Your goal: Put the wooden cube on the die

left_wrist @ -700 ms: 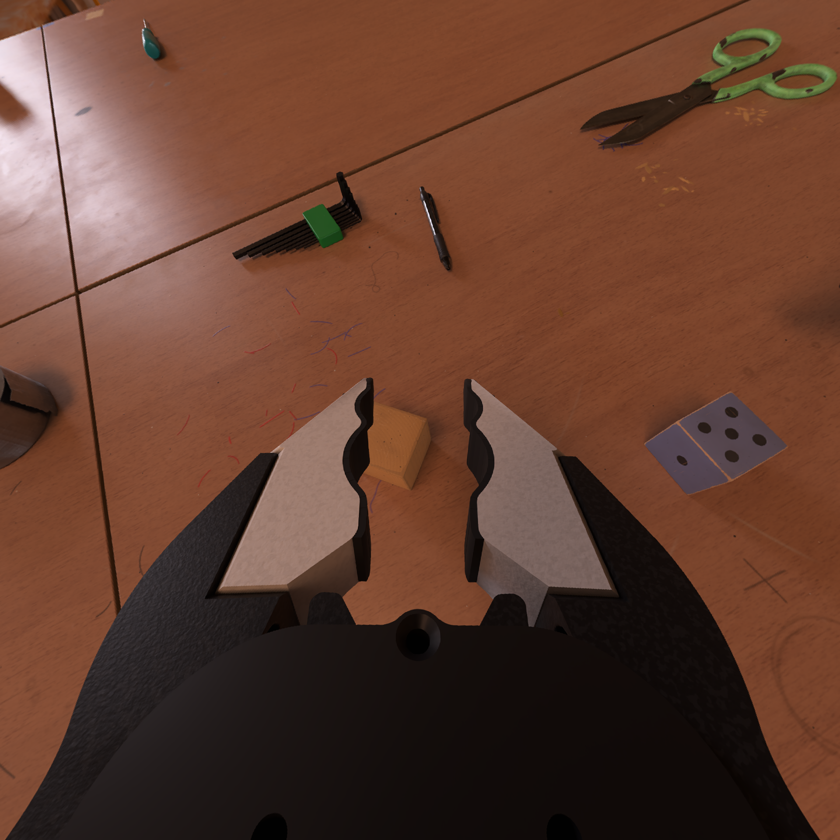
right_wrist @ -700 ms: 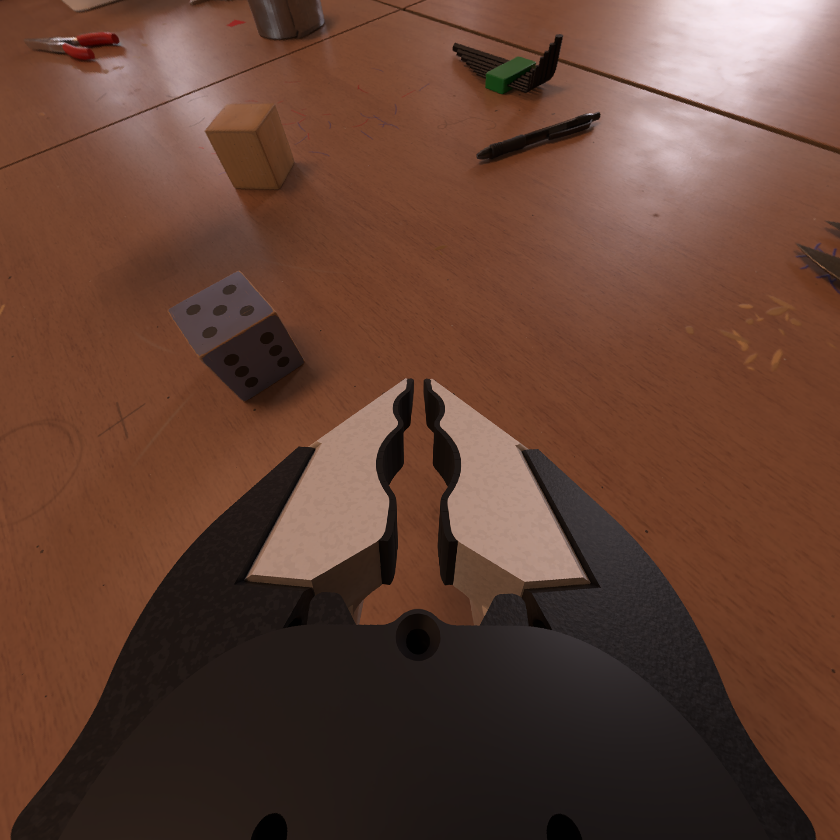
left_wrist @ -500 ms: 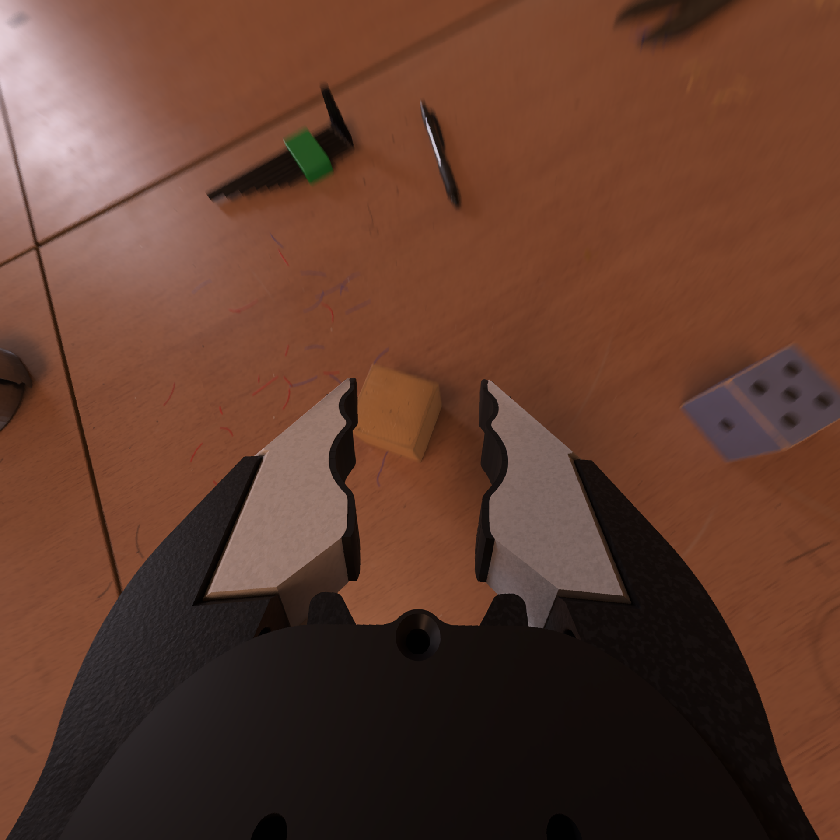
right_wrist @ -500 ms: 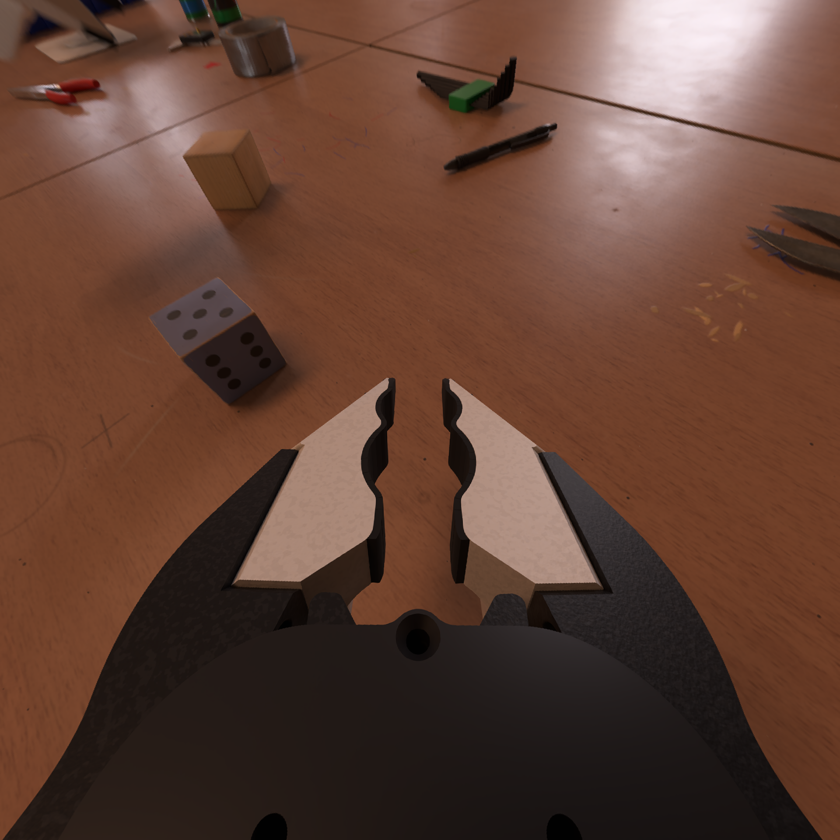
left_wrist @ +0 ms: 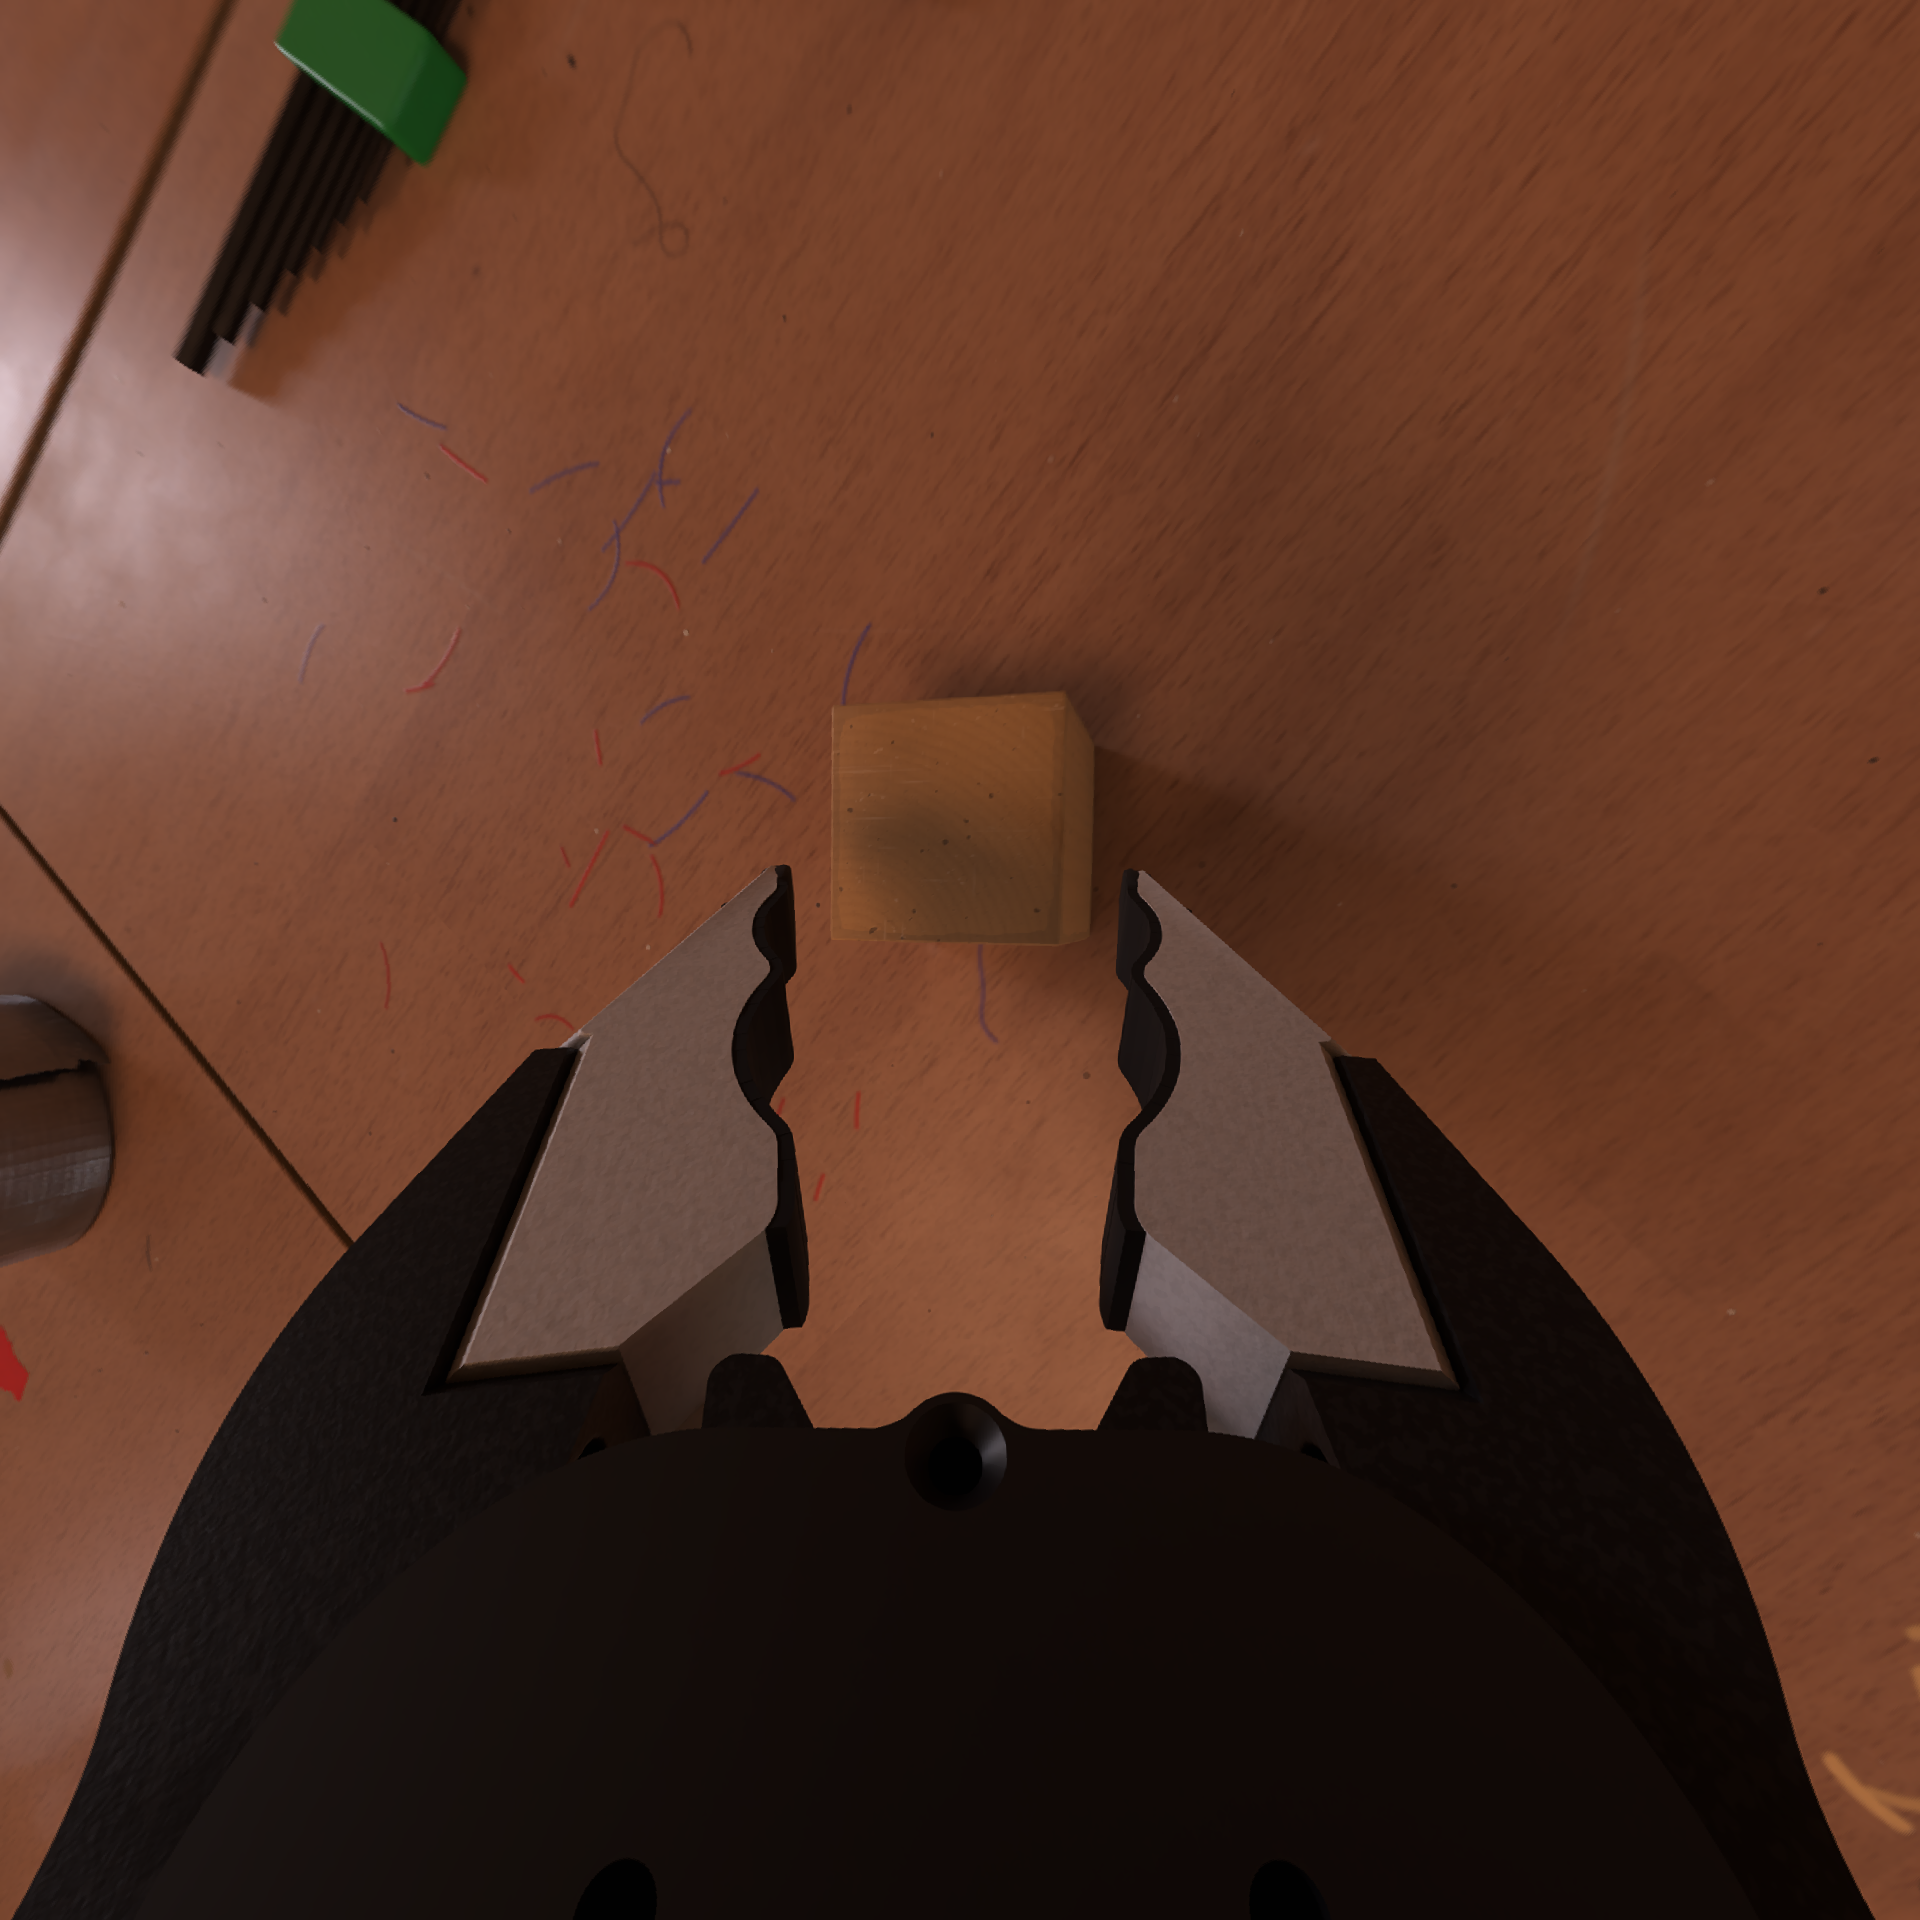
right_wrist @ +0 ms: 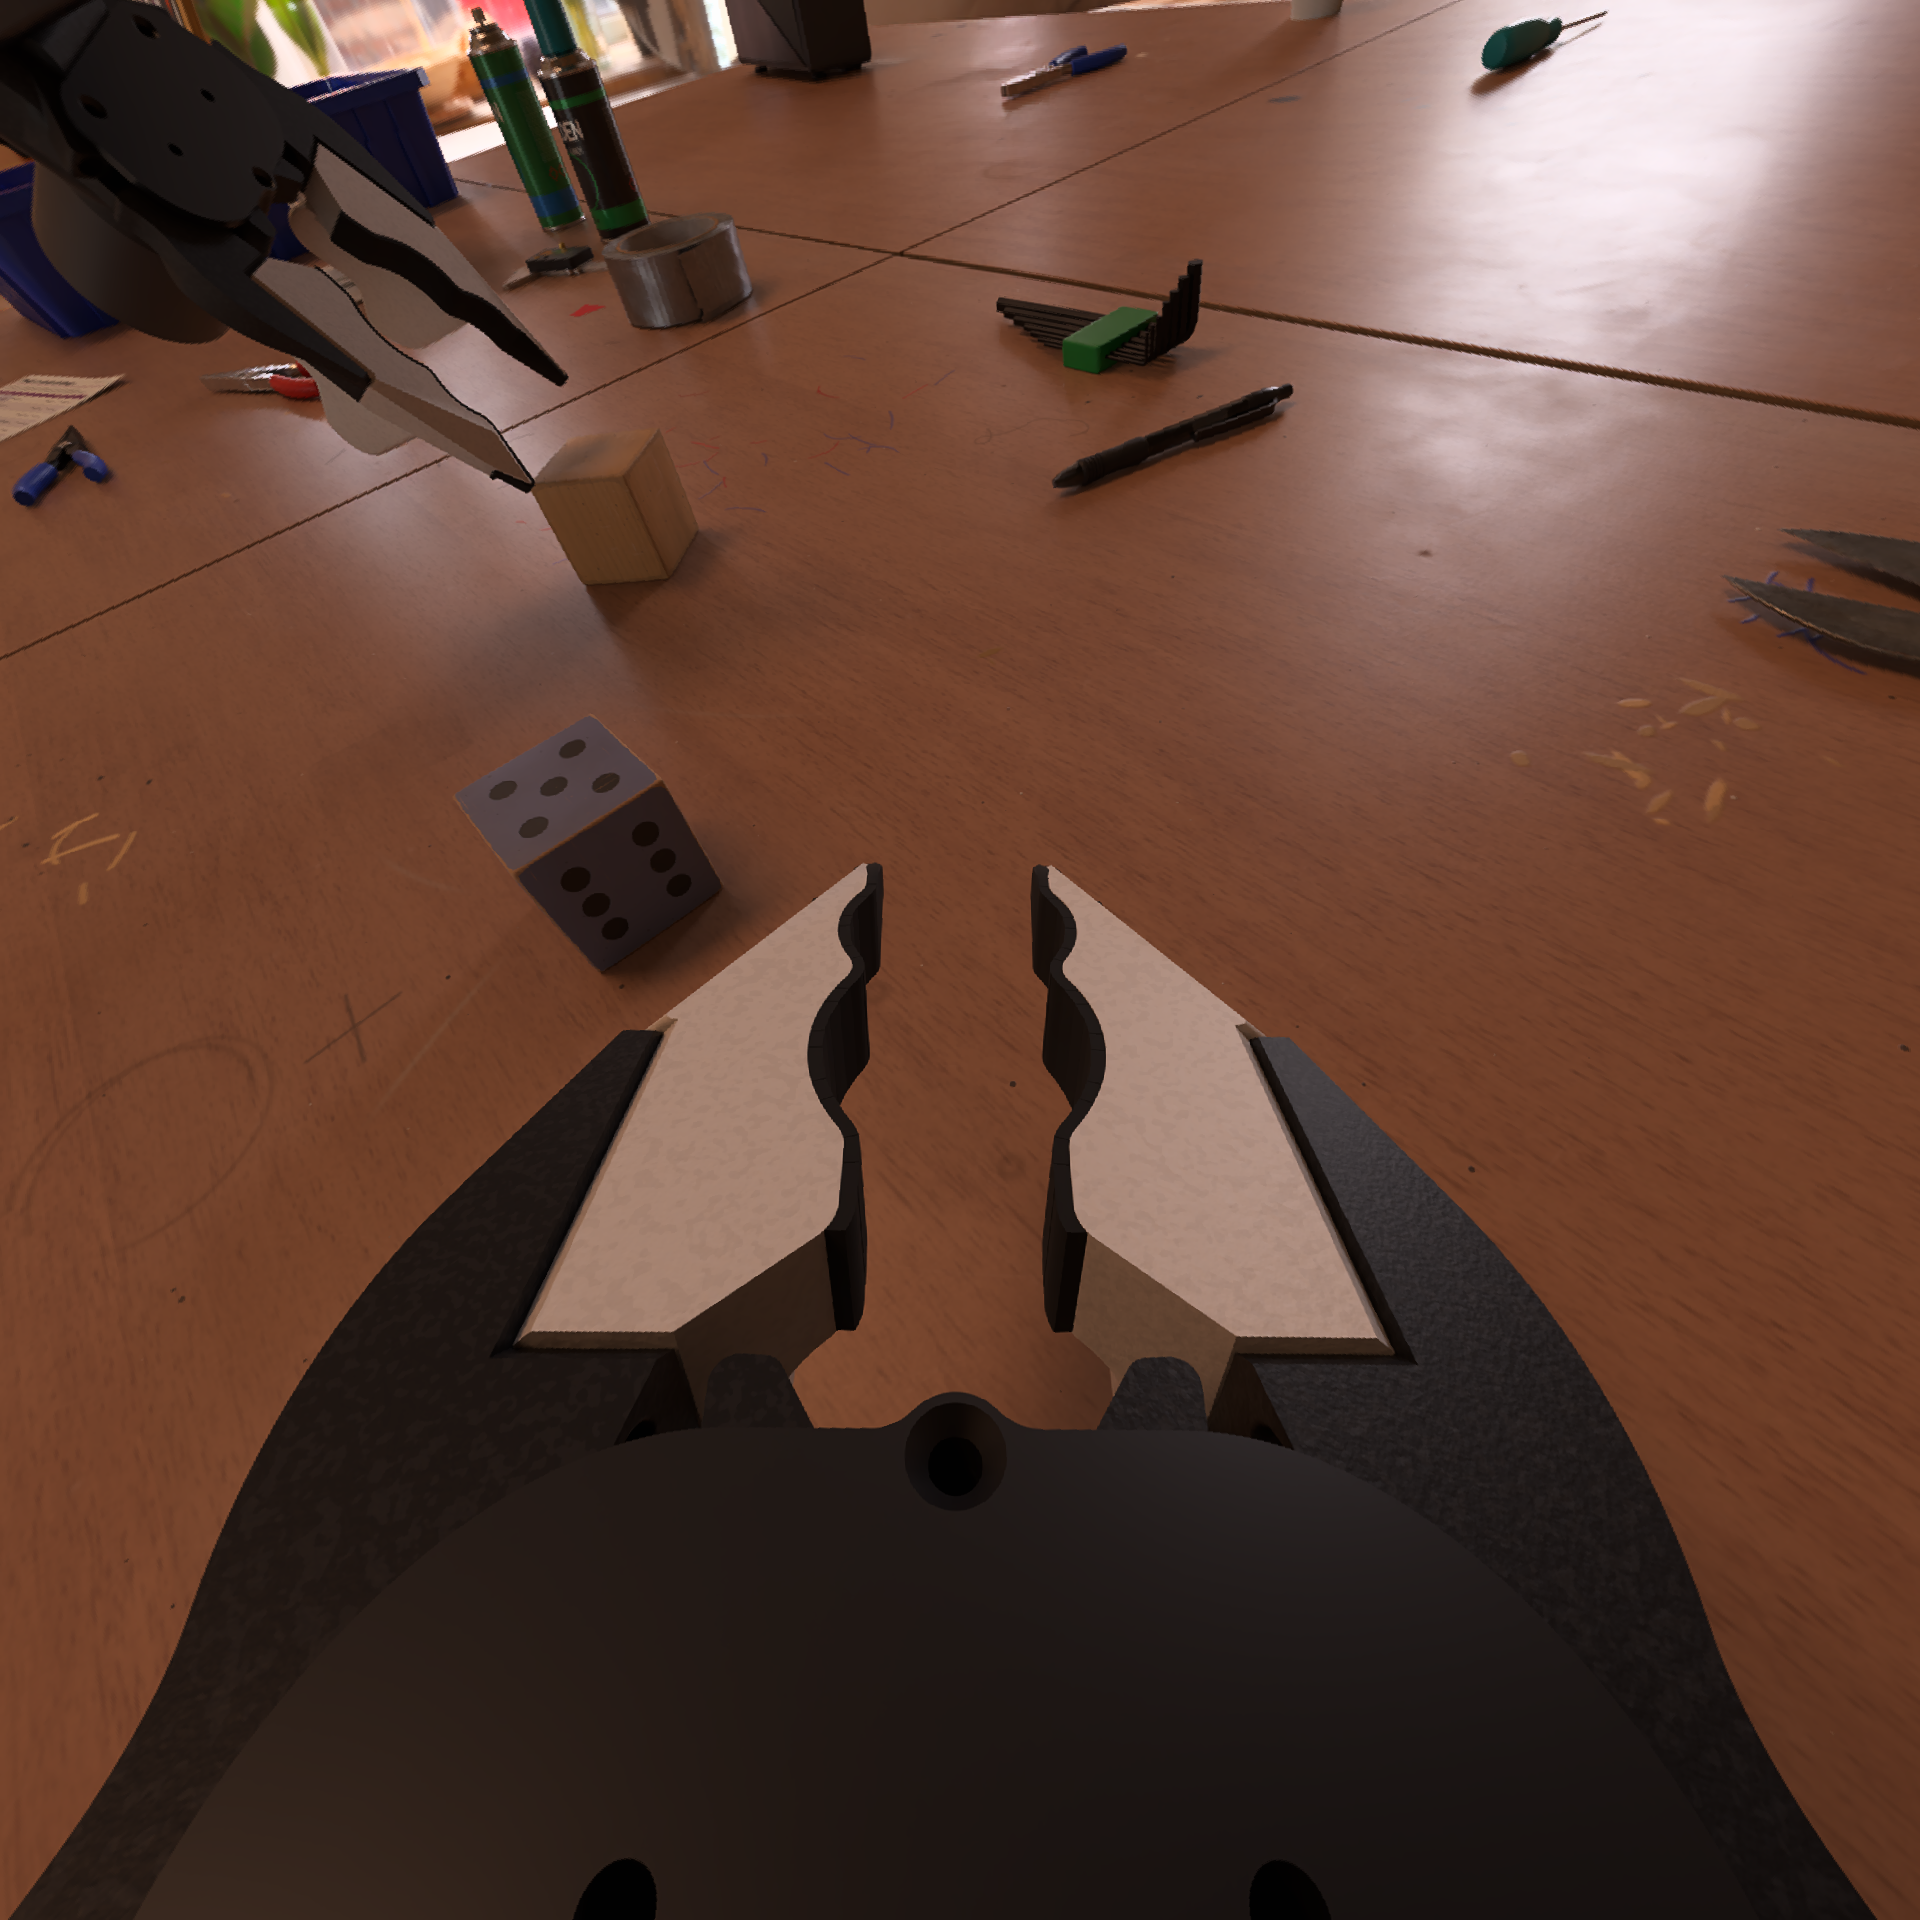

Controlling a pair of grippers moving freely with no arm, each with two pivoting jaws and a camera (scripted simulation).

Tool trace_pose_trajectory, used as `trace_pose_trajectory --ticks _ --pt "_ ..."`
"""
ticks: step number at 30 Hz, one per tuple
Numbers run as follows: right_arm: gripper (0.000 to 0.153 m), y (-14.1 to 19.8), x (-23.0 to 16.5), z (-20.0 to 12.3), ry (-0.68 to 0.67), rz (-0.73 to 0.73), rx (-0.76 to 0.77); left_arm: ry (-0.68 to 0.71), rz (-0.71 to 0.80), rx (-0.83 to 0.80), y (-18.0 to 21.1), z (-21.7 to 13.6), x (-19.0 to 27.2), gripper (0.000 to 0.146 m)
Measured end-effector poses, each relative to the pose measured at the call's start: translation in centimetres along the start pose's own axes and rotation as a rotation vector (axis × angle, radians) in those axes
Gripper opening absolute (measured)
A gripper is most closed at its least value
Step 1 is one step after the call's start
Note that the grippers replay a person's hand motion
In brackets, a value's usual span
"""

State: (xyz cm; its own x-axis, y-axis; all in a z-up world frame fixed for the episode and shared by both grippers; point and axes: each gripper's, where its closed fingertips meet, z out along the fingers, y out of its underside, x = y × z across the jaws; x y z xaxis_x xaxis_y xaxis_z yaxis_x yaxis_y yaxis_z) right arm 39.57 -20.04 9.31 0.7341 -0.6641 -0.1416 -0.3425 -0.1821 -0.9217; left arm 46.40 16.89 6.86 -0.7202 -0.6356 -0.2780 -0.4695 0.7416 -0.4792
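Note:
The wooden cube [left_wrist: 951, 821] sits on the brown table just ahead of my left gripper [left_wrist: 956, 883], which is open, empty and looks almost straight down on it. The cube is not between the fingers. In the right wrist view the cube [right_wrist: 618, 509] stands at upper left, with the left gripper [right_wrist: 530, 431] above its left edge. The grey die [right_wrist: 587, 836] with dark pips rests on the table left of my right gripper [right_wrist: 956, 878], which is open and empty above the table. The die is out of the left wrist view.
A hex key set with a green holder [right_wrist: 1107, 332], a black pen [right_wrist: 1174, 434], a grey tape roll [right_wrist: 681, 270], spray cans [right_wrist: 561, 125] and scissor blades [right_wrist: 1839, 613] lie around. The hex keys [left_wrist: 332, 145] and tape roll [left_wrist: 42, 1132] also show in the left wrist view.
My left gripper has tilted down and come lower over the cube, opening wider. My right gripper has opened wider and pulled back and up. The left gripper has come into the right wrist view.

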Motion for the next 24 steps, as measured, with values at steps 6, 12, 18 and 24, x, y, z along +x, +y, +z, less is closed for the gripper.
trace_pose_trajectory --ticks 6,12,18,24 --pt "0.029 0.0 0.3 -0.3 0.014 0.01 0.012 0.086 -0.056 -0.037 0.7 1.6 -0.5 0.064" --pt "0.029 0.1 0.6 -0.5 0.009 0.05 0.023 0.152 -0.056 -0.08 1.3 2.9 0.4 0.065" --pt "0.029 0.5 0.4 -0.3 0.0 0.045 0.004 0.149 -0.087 -0.087 1.7 3.2 0.1 0.059" --pt "0.029 0.8 0.4 -0.2 -0.001 0.037 -0.016 0.113 -0.078 -0.109 1.9 3.2 -0.1 0.059"
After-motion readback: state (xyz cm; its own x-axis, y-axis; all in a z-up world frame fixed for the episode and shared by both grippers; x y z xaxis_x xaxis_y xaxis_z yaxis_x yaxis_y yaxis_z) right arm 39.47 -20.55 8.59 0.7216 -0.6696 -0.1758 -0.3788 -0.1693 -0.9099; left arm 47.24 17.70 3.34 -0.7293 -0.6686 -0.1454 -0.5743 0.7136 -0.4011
